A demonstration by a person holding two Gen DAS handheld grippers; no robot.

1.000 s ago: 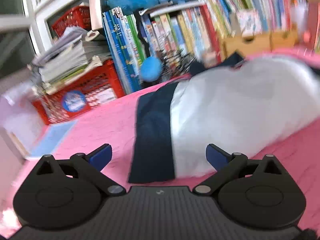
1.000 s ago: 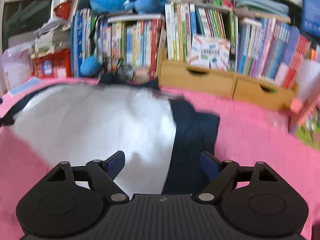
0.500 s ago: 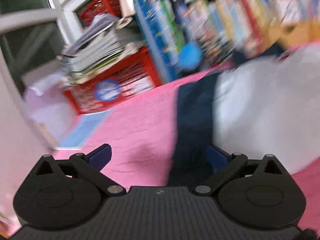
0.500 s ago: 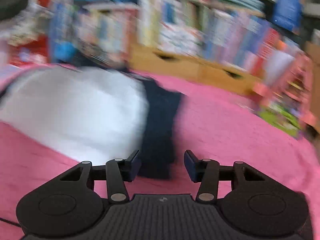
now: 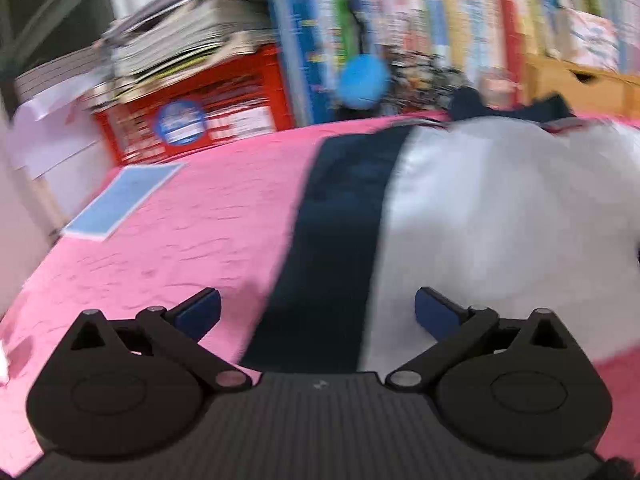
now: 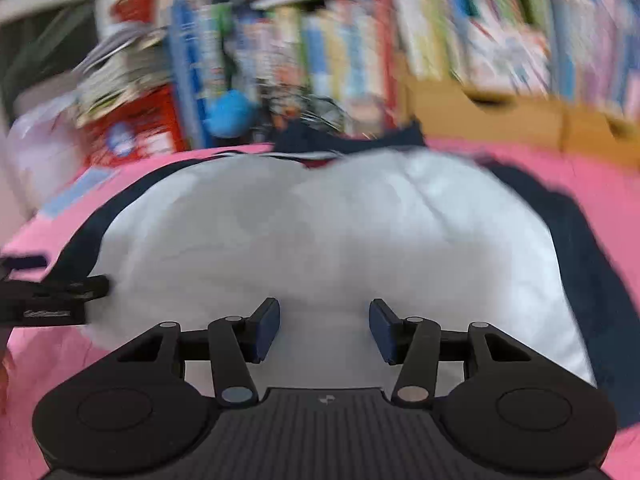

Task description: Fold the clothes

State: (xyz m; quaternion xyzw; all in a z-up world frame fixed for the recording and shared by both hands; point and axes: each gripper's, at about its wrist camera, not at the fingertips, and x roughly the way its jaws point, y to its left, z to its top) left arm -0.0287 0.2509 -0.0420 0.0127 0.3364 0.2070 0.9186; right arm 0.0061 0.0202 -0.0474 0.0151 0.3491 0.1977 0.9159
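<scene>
Shirt (image 5: 500,216) laid flat on pink table (image 5: 192,216)
Left claw (image 5: 318,312) wide over its navy sleeve (image 5: 336,240); right claw (image 6: 324,330) narrower, empty, over white body

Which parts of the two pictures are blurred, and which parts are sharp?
Left wrist view: the books and red crate smear sideways; the left gripper is sharp. Right wrist view: blur is stronger, the shelf streaks and the shirt is soft; the right gripper stays crisp.
</scene>
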